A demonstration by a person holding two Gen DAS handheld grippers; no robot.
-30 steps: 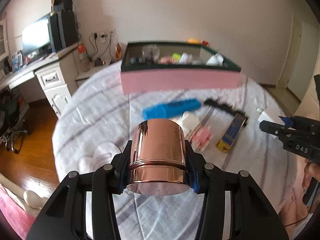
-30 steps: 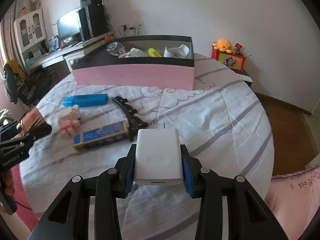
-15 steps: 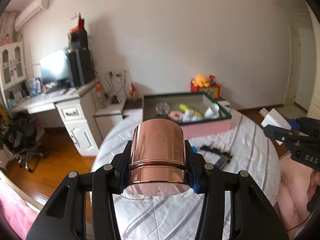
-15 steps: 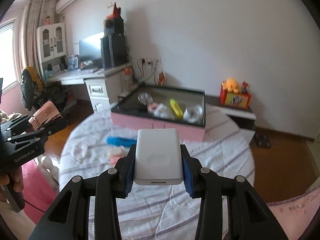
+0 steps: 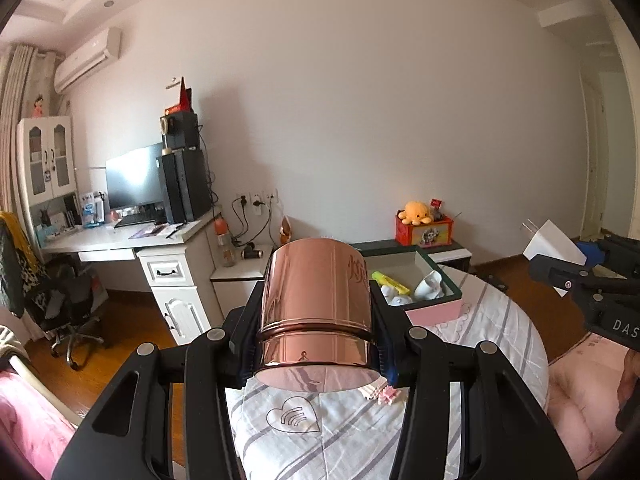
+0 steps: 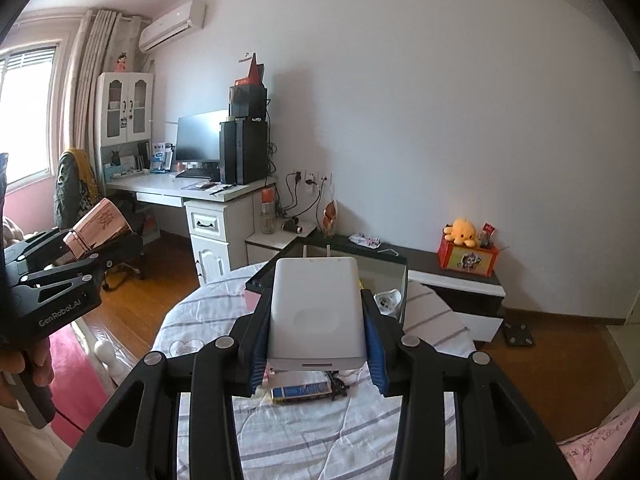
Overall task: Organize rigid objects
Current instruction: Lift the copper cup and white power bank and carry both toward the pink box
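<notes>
The fingers [image 5: 380,344] of the left gripper [image 5: 316,344] are closed on a copper cup [image 5: 316,312], which they press from both sides, with its shiny wall facing the camera and its bottom edge nearest to it. The fingers [image 6: 372,344] of the right gripper [image 6: 316,340] are closed in the same way on a white charger [image 6: 318,312], a flat white block with two metal pins at its far end. Both things are held in the air above the round desk [image 6: 192,320], which is covered with a striped cloth, and neither of them touches anything else. Behind the desk stands the pink box [image 5: 436,312] with a dark rim, and in it I can see a yellow marker [image 5: 390,282] and some white pieces, so a part of the sorting seems to be done already. I judge that the task is somewhere in the middle: two things are picked up but not yet placed, and they are probably meant for the box, although the pictures do not say this for certain. On the cloth some things are still left, namely a blue and yellow packet [image 6: 302,392] with a black chain-like thing [image 6: 338,384] just beside it, and a small pink and white thing [image 5: 380,392] that shows under the cup. Other parts of the desk are hidden behind the grippers, so I cannot tell whether more things wait there.
</notes>
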